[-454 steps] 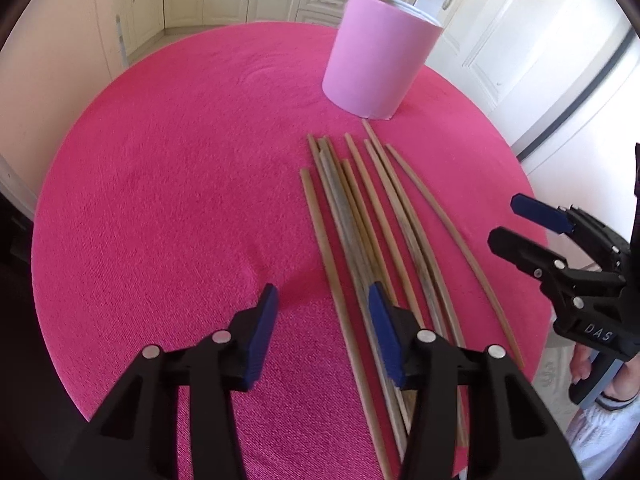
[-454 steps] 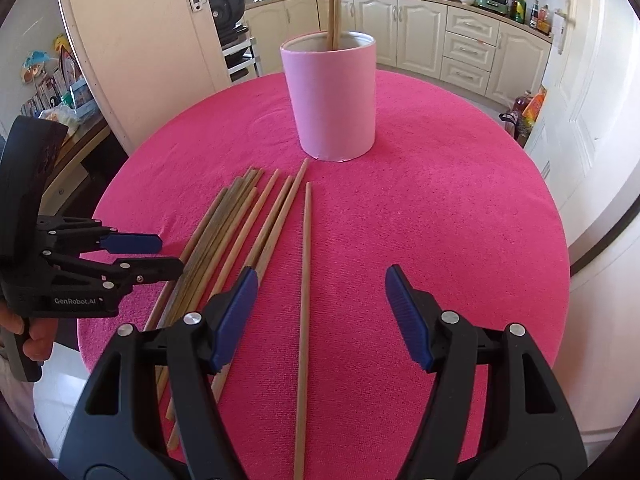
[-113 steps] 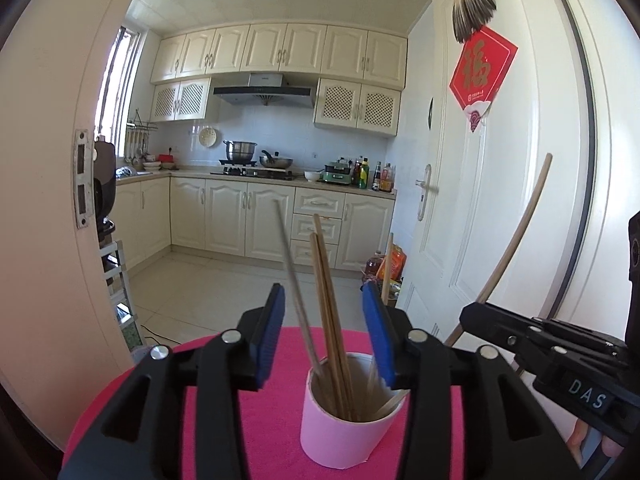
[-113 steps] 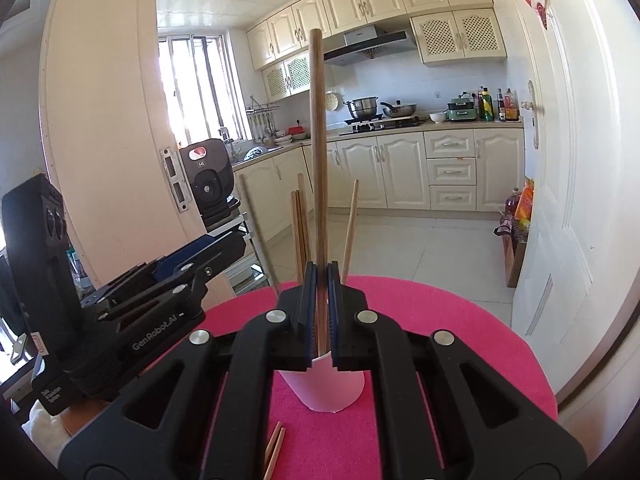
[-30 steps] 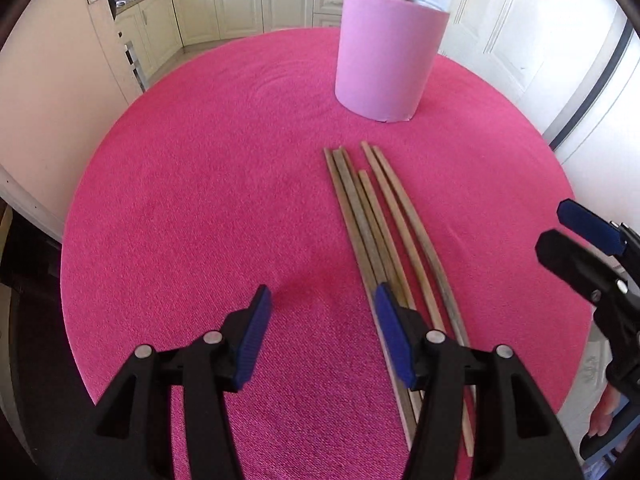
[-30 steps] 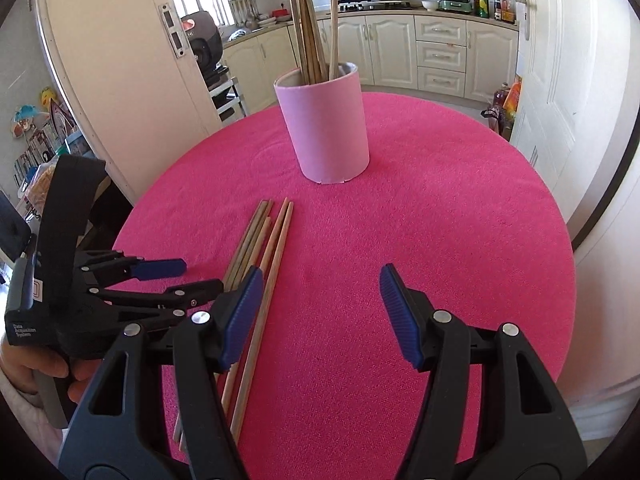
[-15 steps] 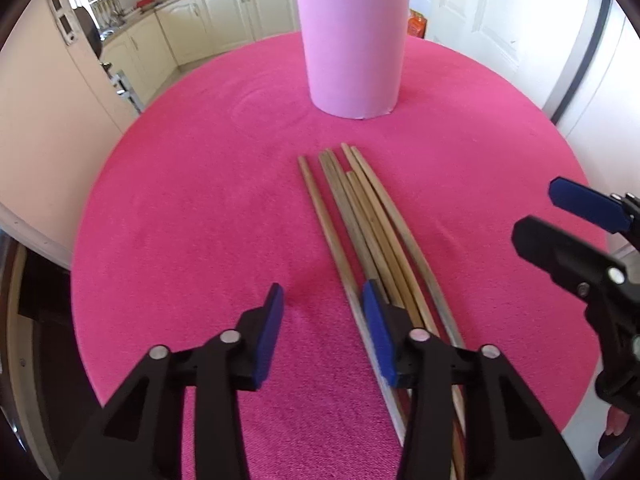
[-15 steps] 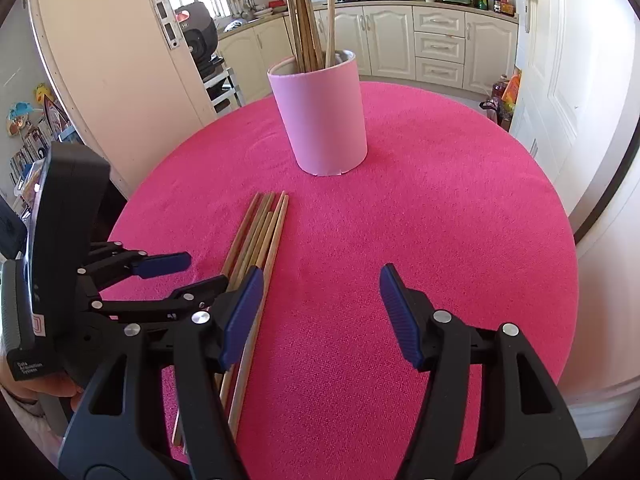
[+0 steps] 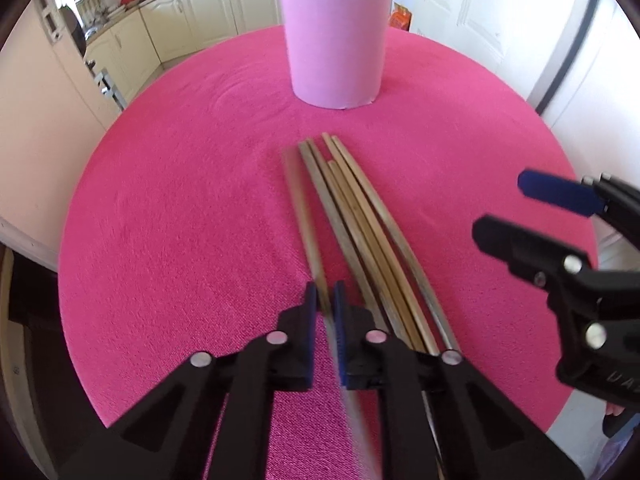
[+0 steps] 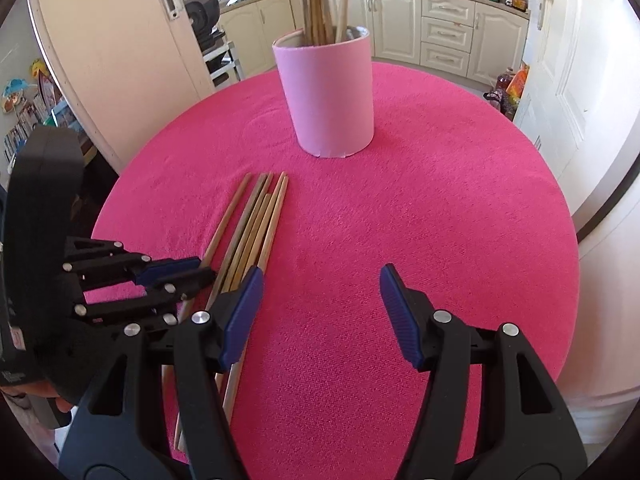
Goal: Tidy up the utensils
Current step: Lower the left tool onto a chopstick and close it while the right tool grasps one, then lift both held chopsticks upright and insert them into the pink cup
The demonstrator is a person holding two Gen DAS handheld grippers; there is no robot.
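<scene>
Several long wooden chopsticks (image 9: 360, 216) lie side by side on the round pink table (image 9: 180, 208), in front of a pink cup (image 9: 334, 44). My left gripper (image 9: 326, 296) is closing its jaws on the leftmost chopstick (image 9: 304, 216), which looks blurred, and the blue pads press on it. My right gripper (image 10: 320, 292) stands open over bare cloth, just right of the chopsticks (image 10: 256, 224), with nothing between its fingers. The cup (image 10: 328, 104) holds several upright chopsticks (image 10: 318, 0). The right wrist view also shows the left gripper (image 10: 188, 272) on the leftmost stick.
Bare pink cloth (image 10: 440, 220) spreads to the right of the sticks and around the cup. The table's edge curves close behind both grippers. Kitchen cabinets (image 10: 444, 36) and a white door (image 10: 568, 80) stand beyond the table.
The left gripper's jaws have come together on the leftmost chopstick, which now looks blurred. The right gripper has stayed open and nearly in place.
</scene>
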